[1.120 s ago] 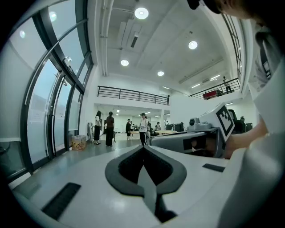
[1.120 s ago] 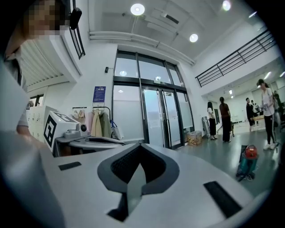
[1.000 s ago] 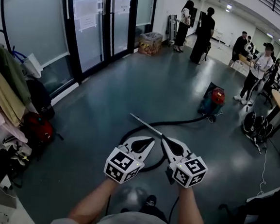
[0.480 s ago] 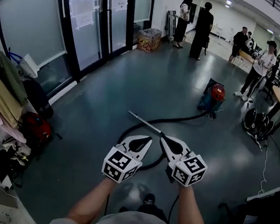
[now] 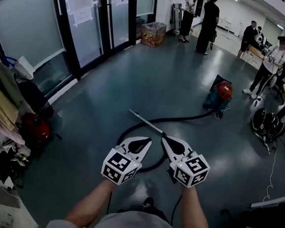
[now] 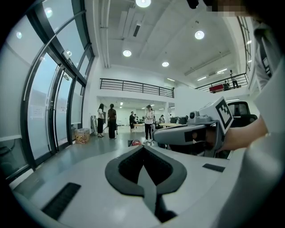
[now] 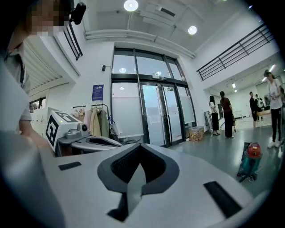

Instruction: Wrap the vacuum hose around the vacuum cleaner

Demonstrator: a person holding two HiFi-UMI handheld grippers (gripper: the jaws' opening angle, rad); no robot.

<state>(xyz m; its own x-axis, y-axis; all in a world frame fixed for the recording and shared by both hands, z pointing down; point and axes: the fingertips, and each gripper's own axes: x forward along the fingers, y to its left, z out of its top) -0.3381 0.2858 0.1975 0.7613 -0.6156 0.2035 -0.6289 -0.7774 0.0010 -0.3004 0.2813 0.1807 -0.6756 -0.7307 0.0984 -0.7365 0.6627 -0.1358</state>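
Both claws are shut and empty. In the left gripper view the left claw has its jaws pressed tip to tip with nothing between them, and the right claw looks the same in the right gripper view. The person holds them out side by side, tips angled slightly toward each other. They point almost level across the room, not down at the floor.

In the head view a slim metal wand lies on the floor just beyond the tips. Its long axis runs diagonally, with the far end up and to the left. The near end comes down toward the tip of the right claw, which covers where the wand meets the hose.

From there the black vacuum hose goes two ways. One arc curls round to the left and passes under the left claw. The longer run stretches away to the right, to the vacuum cleaner. The cleaner (red top, dark body) stands well apart from both claws, ahead and to the right.

The right claw is the nearer one to the wand's near end and to the cleaner, while the left hangs over the loop. As I judge it, no wrapping has begun, since the hose lies slack on the floor. The next move calls for a claw to drop low, open, and close across the wand or hose.
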